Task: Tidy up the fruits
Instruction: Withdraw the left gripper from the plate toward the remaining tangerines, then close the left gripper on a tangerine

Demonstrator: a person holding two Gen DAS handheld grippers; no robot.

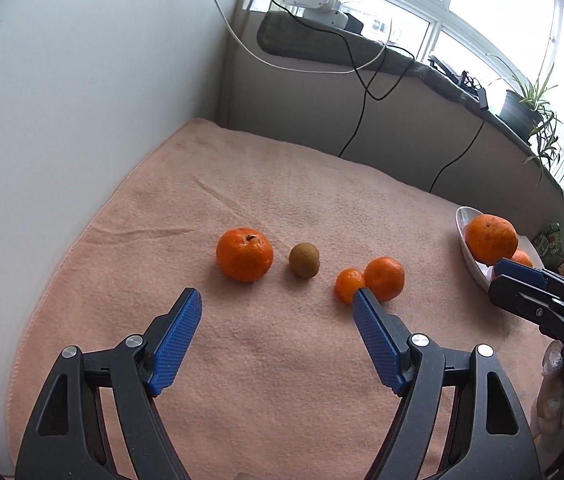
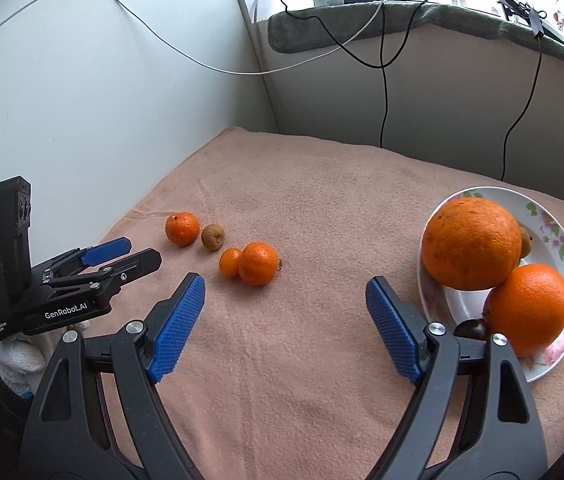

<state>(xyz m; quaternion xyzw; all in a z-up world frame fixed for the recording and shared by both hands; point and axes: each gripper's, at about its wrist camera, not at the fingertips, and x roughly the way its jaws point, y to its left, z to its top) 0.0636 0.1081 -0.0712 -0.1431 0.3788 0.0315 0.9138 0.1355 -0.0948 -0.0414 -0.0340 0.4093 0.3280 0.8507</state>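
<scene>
On the pink towel [image 1: 266,200] lie a mandarin [image 1: 244,254], a brown kiwi-like fruit [image 1: 304,260], a small mandarin [image 1: 349,285] and a larger mandarin [image 1: 384,278] touching it. My left gripper [image 1: 278,295] hovers open just short of them, nothing between its fingers. A white flowered plate [image 2: 561,236] at the right holds a big orange [image 2: 470,243], a second orange [image 2: 529,309], a dark round fruit [image 2: 470,329] and a small brown fruit behind. My right gripper [image 2: 285,283] is open and empty, left of the plate. The loose fruits also show in the right wrist view, the larger mandarin [image 2: 258,263] nearest.
A white wall [image 1: 82,100] borders the towel on the left. Behind it runs a low ledge with a grey mat [image 2: 361,28], chargers and hanging cables [image 2: 382,92]. Potted plants [image 1: 529,104] stand on the sill at the right. A gloved hand [image 2: 18,356] holds the left gripper.
</scene>
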